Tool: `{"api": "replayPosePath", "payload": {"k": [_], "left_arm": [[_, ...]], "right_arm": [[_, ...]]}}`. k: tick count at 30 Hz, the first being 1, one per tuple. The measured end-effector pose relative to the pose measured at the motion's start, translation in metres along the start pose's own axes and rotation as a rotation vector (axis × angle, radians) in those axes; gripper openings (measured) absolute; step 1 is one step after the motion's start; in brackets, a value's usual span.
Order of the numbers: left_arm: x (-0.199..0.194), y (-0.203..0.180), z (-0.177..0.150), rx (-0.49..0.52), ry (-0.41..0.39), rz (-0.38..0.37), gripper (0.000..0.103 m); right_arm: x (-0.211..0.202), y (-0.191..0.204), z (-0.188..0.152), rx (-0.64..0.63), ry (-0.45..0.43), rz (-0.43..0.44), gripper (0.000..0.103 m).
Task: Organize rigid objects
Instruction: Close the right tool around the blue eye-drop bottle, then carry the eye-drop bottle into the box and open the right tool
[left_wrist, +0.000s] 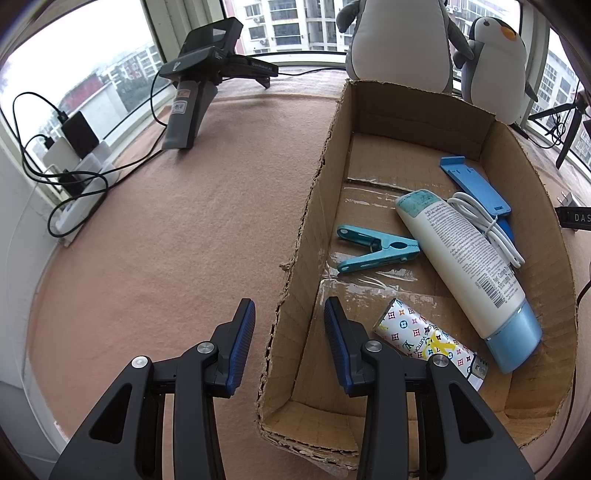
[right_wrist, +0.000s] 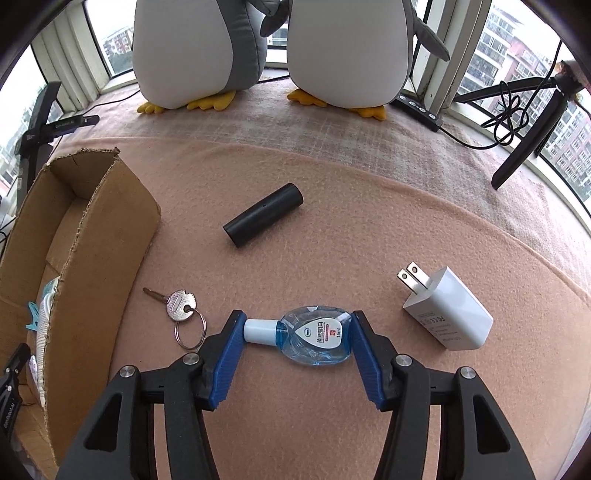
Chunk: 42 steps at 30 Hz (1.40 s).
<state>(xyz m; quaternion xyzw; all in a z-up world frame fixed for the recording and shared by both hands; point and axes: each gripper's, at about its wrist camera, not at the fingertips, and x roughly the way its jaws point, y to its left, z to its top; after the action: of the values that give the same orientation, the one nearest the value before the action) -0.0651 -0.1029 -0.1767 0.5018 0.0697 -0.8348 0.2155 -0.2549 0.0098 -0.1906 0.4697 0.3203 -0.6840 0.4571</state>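
Right tongs (right_wrist: 295, 334) clasp the eye-drop bottle (right_wrist: 314, 340); key (right_wrist: 179, 306) left, charger (right_wrist: 448, 314) right, black cylinder (right_wrist: 263, 216) ahead; left tongs (left_wrist: 290, 343) gape astride the box wall (left_wrist: 295, 258).

You are looking along two matching tools: the left gripper (left_wrist: 290, 347) and the right gripper (right_wrist: 295, 360) are each showing matte black, triangular cut-out arms, round silver screws at the joints, and blue ribbed pads (right_wrist: 225, 363) lining the inner faces of both fingers.
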Motion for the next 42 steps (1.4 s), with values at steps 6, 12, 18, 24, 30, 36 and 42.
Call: {"api": "replayPosePath", "payload": {"k": [6,12,18,24,30,36,42], "left_arm": [[0.000,-0.001,0.000,-0.003,0.000,-0.002,0.037],[0.000,0.000,0.000,-0.006,0.000,-0.004,0.037],[-0.001,-0.001,0.000,-0.010,0.000,-0.009,0.037],[-0.001,0.000,-0.001,-0.014,-0.001,-0.015,0.037],[0.000,0.000,-0.002,-0.014,-0.005,-0.019,0.037],[-0.001,0.000,-0.002,-0.012,-0.007,-0.017,0.037],[-0.001,0.000,-0.002,-0.013,-0.008,-0.018,0.037]], "right_arm": [[-0.008,-0.001,-0.009,0.005,-0.013,0.017,0.053],[-0.031,-0.002,-0.018,0.014,-0.048,0.040,0.053],[-0.068,0.019,-0.025,-0.011,-0.103,0.109,0.053],[-0.101,0.056,-0.030,-0.082,-0.147,0.195,0.053],[-0.118,0.097,-0.042,-0.173,-0.155,0.264,0.053],[-0.122,0.133,-0.062,-0.257,-0.134,0.300,0.053],[-0.114,0.152,-0.074,-0.300,-0.107,0.303,0.052]]}}
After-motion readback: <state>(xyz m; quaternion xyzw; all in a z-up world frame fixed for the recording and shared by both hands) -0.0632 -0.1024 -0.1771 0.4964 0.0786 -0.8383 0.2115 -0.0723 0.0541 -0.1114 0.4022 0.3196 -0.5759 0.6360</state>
